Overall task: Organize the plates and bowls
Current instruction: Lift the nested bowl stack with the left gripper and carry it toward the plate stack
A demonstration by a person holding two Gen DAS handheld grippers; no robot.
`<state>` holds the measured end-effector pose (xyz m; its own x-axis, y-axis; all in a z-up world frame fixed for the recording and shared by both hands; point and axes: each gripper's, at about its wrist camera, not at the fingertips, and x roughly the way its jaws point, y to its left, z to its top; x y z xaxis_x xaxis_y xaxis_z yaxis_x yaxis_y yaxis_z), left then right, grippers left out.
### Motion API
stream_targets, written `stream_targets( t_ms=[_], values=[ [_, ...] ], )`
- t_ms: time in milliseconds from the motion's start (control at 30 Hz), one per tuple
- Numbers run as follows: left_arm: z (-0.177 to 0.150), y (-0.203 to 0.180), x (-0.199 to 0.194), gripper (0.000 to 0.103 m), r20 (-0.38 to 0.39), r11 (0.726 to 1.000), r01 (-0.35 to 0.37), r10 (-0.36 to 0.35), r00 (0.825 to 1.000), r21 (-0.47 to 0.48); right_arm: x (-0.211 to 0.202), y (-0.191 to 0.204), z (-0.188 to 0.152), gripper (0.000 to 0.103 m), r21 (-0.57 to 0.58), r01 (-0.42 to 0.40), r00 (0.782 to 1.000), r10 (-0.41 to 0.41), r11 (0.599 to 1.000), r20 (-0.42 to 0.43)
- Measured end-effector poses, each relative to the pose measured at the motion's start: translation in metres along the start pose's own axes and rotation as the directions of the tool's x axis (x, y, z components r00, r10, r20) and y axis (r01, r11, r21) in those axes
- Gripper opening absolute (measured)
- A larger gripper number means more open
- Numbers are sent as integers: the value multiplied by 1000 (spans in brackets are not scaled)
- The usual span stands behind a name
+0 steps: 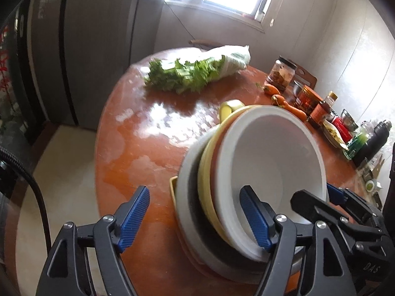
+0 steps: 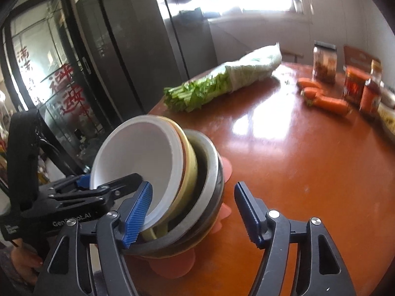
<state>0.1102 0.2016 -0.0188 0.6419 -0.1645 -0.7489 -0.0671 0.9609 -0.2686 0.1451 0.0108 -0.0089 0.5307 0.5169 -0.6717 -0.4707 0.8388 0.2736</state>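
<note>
A tilted stack of nested bowls stands on the round brown table (image 1: 153,128): a white bowl (image 1: 276,157) on top, a yellow bowl (image 1: 206,172) under it and a grey bowl (image 1: 187,192) outermost, on a pink flower-shaped plate (image 2: 172,268). My left gripper (image 1: 195,218) is open, with its right finger inside the white bowl and its left finger off to the left of the stack. My right gripper (image 2: 193,215) is open and straddles the stack's right side, with its left finger inside the white bowl (image 2: 140,153). The other gripper's fingers (image 2: 103,190) also reach into the white bowl.
A bundle of leafy greens in a plastic bag (image 1: 195,69) lies at the far side of the table. Carrots (image 2: 323,98), jars (image 1: 281,72), bottles and packets line the right edge. A dark bottle (image 1: 372,143) stands at the far right. A grey fridge (image 1: 96,37) stands behind.
</note>
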Motion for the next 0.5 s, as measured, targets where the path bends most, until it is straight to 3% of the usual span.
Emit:
stream_targets(
  t_ms=[100, 333, 500],
  values=[
    [2, 1, 8, 76, -28, 997, 74, -74, 997, -12, 8, -1, -2, 71, 25, -28, 999, 29, 999, -31],
    [6, -5, 15, 76, -53, 993, 115, -114, 992, 21, 13, -16, -3, 70, 70, -82, 996, 84, 994, -28],
    [9, -23, 23, 76, -59, 991, 120, -117, 991, 52, 8, -26, -4, 70, 62, -72, 997, 73, 995, -8]
  ],
)
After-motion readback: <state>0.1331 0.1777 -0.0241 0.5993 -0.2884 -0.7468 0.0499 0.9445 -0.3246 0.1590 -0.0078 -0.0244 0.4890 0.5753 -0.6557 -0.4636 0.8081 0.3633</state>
